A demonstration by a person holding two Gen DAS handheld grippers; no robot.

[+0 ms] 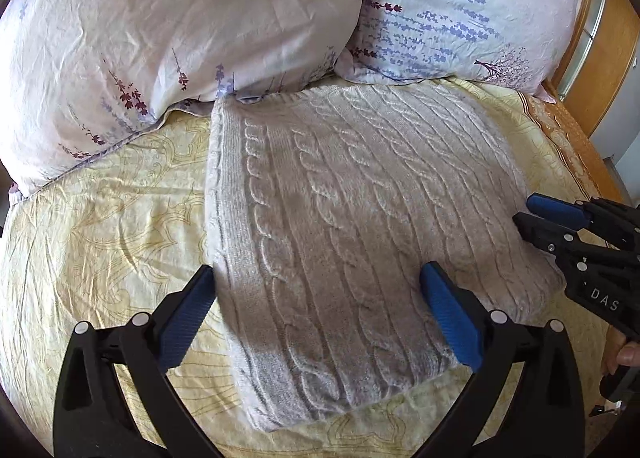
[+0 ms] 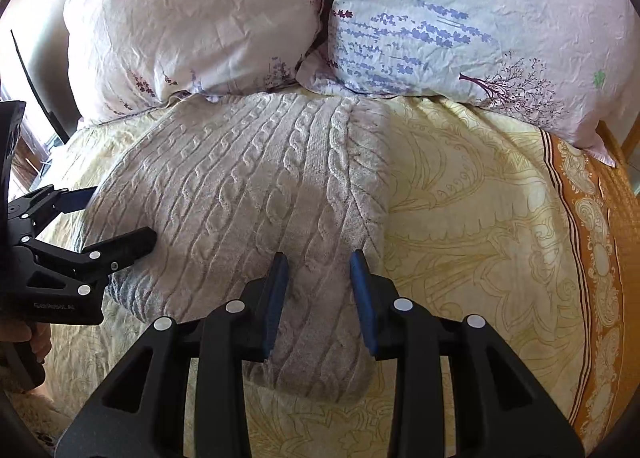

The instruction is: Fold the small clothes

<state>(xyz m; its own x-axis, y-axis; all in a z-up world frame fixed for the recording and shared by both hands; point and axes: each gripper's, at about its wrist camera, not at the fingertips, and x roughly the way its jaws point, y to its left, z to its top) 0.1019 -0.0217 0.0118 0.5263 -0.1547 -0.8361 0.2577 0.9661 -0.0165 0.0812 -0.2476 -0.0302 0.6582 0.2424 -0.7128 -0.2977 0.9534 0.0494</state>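
Observation:
A folded grey cable-knit sweater (image 1: 340,218) lies flat on the bed, its far edge against the pillows. My left gripper (image 1: 318,290) stands wide open over its near end. The left finger sits at the sweater's left edge and the right finger over its middle, with no fabric pinched. My right gripper (image 2: 319,264) hovers over the sweater (image 2: 240,198) near its right edge. Its jaws stand a narrow gap apart, with flat knit showing between them. In the left wrist view the right gripper (image 1: 528,216) reaches the sweater's right edge. The left gripper (image 2: 116,218) shows at the left.
Two floral pillows (image 1: 180,26) (image 2: 460,18) lie at the head of the bed behind the sweater. The yellow patterned sheet (image 2: 480,218) has an orange border (image 2: 600,258) on the right. A wooden bed frame (image 1: 608,50) stands at far right. A hand (image 1: 628,354) holds the right gripper's handle.

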